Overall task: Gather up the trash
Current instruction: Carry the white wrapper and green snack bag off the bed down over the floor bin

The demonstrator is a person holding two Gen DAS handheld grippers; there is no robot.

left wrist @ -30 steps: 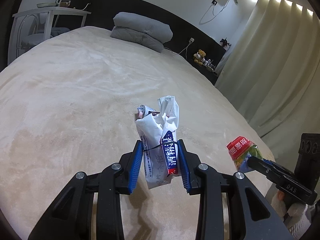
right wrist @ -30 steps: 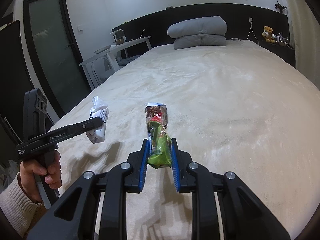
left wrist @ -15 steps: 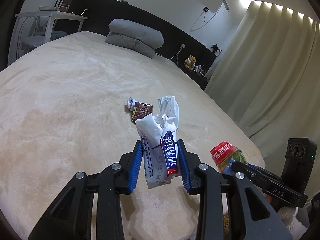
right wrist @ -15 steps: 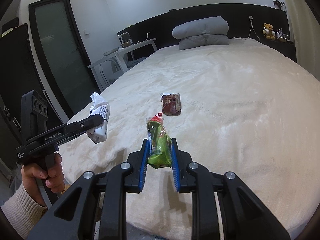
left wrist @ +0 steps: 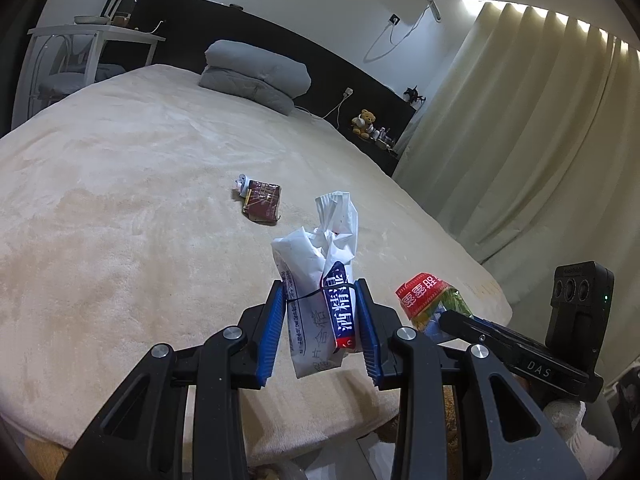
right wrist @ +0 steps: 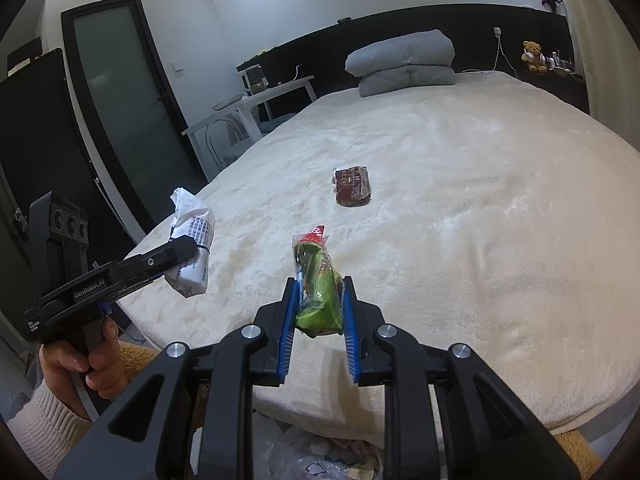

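Two tools, left (left wrist: 320, 332) pinching white packet (left wrist: 316, 304), right (right wrist: 319, 320) green wrapper (right wrist: 318, 300); bag (right wrist: 320, 460) perhaps below.

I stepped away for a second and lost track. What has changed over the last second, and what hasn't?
Both grippers have drawn back toward the foot of the bed, so the brown packet now lies farther ahead. Unchanged: the left gripper stays shut on the white wrapper, the right gripper on the green wrapper.

Wrapper (left wrist: 262, 201) on bed (left wrist: 120, 200)
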